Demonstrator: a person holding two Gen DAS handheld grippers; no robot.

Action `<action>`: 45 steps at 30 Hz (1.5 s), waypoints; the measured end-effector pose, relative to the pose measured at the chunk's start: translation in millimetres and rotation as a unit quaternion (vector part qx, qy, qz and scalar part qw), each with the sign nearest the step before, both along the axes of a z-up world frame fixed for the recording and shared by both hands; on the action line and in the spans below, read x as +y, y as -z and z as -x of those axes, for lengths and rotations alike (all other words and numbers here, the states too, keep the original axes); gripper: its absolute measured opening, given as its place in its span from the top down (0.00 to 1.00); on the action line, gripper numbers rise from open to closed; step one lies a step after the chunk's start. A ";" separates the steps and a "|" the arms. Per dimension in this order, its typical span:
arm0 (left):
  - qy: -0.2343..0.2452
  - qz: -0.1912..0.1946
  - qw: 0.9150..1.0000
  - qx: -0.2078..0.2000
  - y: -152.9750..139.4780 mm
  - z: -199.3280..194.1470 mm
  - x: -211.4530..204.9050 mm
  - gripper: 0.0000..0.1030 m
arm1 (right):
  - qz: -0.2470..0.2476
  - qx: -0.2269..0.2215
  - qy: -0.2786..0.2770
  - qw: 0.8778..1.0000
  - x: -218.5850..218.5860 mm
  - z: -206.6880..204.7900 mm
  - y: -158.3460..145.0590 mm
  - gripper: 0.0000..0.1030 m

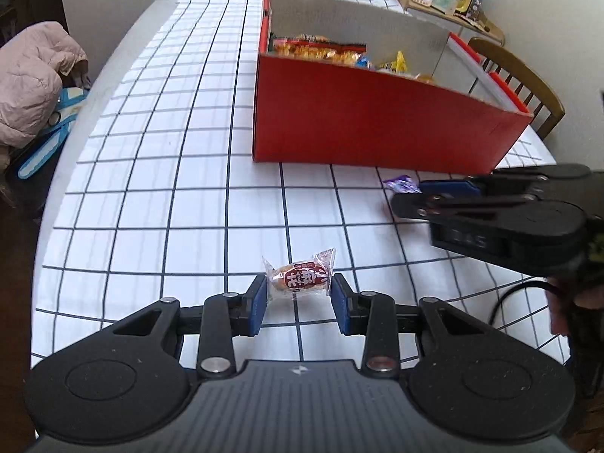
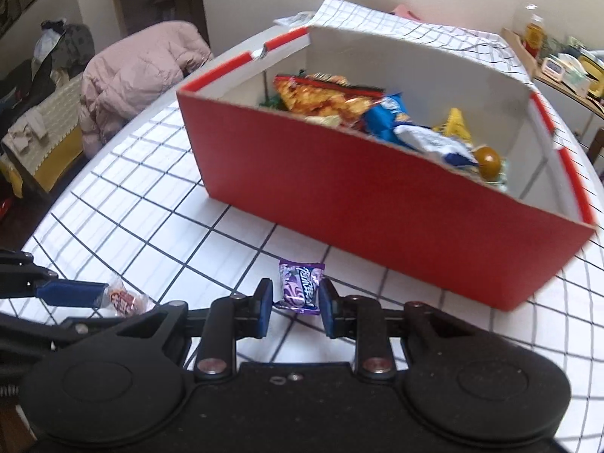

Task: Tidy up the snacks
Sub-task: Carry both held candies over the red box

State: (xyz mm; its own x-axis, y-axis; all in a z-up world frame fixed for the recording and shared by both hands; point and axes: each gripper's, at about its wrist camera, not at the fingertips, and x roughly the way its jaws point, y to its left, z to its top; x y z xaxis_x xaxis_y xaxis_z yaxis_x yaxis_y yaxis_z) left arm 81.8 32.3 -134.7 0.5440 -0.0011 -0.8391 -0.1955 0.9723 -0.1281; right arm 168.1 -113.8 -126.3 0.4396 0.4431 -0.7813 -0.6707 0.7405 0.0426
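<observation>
Left wrist view: the left gripper (image 1: 299,296) has its jaws clamped on a brown snack (image 1: 299,275); the right gripper (image 2: 295,304) grips a purple candy (image 2: 301,286), jaws narrow.

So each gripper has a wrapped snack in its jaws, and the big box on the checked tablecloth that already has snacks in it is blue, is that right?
Not quite: the box is red, not blue, as the right wrist view shows. The rest holds: the left gripper is shut on the brown-and-red wrapped snack, the right gripper on the purple wrapped candy, and the box on the checked tablecloth already holds snack packets.
</observation>
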 end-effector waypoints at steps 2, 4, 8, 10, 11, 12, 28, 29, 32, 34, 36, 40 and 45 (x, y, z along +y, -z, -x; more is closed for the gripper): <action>-0.001 0.005 1.000 -0.006 -6.7 1.1 -0.1 0.66 | -0.010 -0.003 0.009 1.000 -8.1 3.3 -9.5 0.77; -0.001 0.004 1.000 -0.012 -14.5 1.9 -1.5 0.66 | -0.021 -0.009 0.018 1.000 -15.6 6.0 -20.0 0.77; 0.002 0.002 1.000 -0.023 -31.3 2.0 -4.4 0.66 | -0.040 -0.022 0.031 0.998 -30.4 10.8 -41.2 0.77; 0.002 0.004 0.999 -0.031 -39.4 2.0 -5.3 0.66 | -0.046 -0.029 0.036 0.998 -36.9 12.0 -50.2 0.77; 0.003 0.004 0.999 -0.035 -43.4 1.7 -5.9 0.66 | -0.048 -0.032 0.039 0.998 -40.1 12.4 -54.7 0.77; 0.004 0.003 0.999 -0.039 -47.5 1.4 -6.8 0.66 | -0.051 -0.035 0.043 0.997 -43.3 13.3 -59.2 0.77; 0.001 -0.017 0.994 -0.109 -111.5 -38.3 -5.2 0.66 | -0.082 -0.086 0.083 0.989 -72.3 -6.2 -112.4 0.76; 0.002 -0.019 0.994 -0.110 -114.0 -43.1 -5.2 0.66 | -0.084 -0.086 0.086 0.989 -73.1 -10.2 -114.5 0.76; 0.001 -0.024 0.994 -0.110 -118.9 -57.5 -5.0 0.66 | -0.085 -0.088 0.094 0.988 -73.8 -22.3 -118.6 0.76; 0.001 -0.027 0.994 -0.110 -122.3 -67.7 -4.8 0.66 | -0.083 -0.090 0.096 0.988 -73.1 -29.5 -120.1 0.76; 0.003 -0.026 0.994 -0.110 -123.8 -78.2 -3.9 0.65 | -0.082 -0.091 0.098 0.988 -72.2 -37.8 -121.1 0.76; 0.002 -0.034 0.994 -0.103 -123.1 -99.2 -2.2 0.65 | -0.077 -0.090 0.101 0.988 -69.5 -55.1 -119.8 0.76; 0.000 -0.041 0.995 -0.089 -116.4 -124.3 0.6 0.65 | -0.067 -0.075 0.109 0.989 -67.0 -78.7 -110.0 0.76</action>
State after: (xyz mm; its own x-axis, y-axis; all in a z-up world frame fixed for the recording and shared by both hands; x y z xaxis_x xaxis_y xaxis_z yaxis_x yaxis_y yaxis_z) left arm 206.2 32.9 -18.3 0.6847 0.0633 -0.7260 -0.1767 0.9809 -0.0811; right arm 246.9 -180.8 -16.3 0.6432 0.4196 -0.6405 -0.5013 0.8631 0.0620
